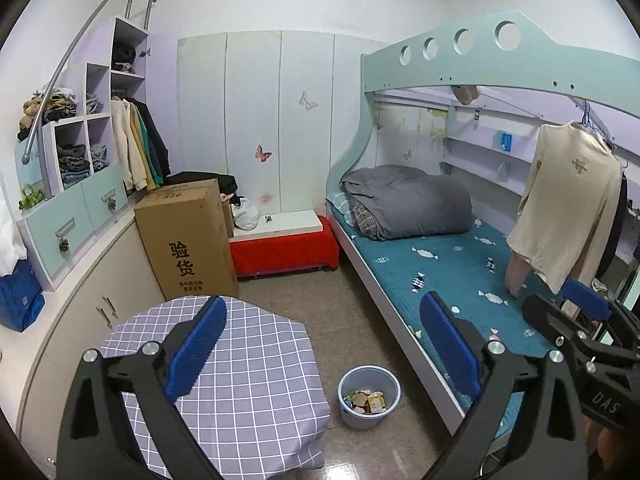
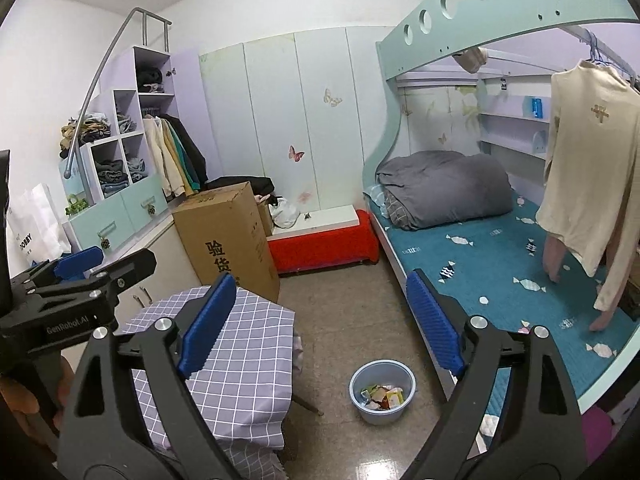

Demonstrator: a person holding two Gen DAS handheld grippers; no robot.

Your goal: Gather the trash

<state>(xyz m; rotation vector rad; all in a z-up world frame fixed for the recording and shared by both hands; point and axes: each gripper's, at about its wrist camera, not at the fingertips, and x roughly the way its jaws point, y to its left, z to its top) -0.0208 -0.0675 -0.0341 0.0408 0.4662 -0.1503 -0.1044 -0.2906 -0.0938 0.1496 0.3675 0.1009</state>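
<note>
A light blue bin stands on the floor between the table and the bed, with several crumpled wrappers inside it. My left gripper is open and empty, well above the floor, with the bin below and between its blue pads. My right gripper is also open and empty, pointing the same way. Each gripper shows in the other's view: the right gripper at the right edge, the left gripper at the left edge.
A table under a purple checked cloth stands left of the bin. The bunk bed runs along the right, with a cream shirt hanging over it. A cardboard box and a red bench stand behind.
</note>
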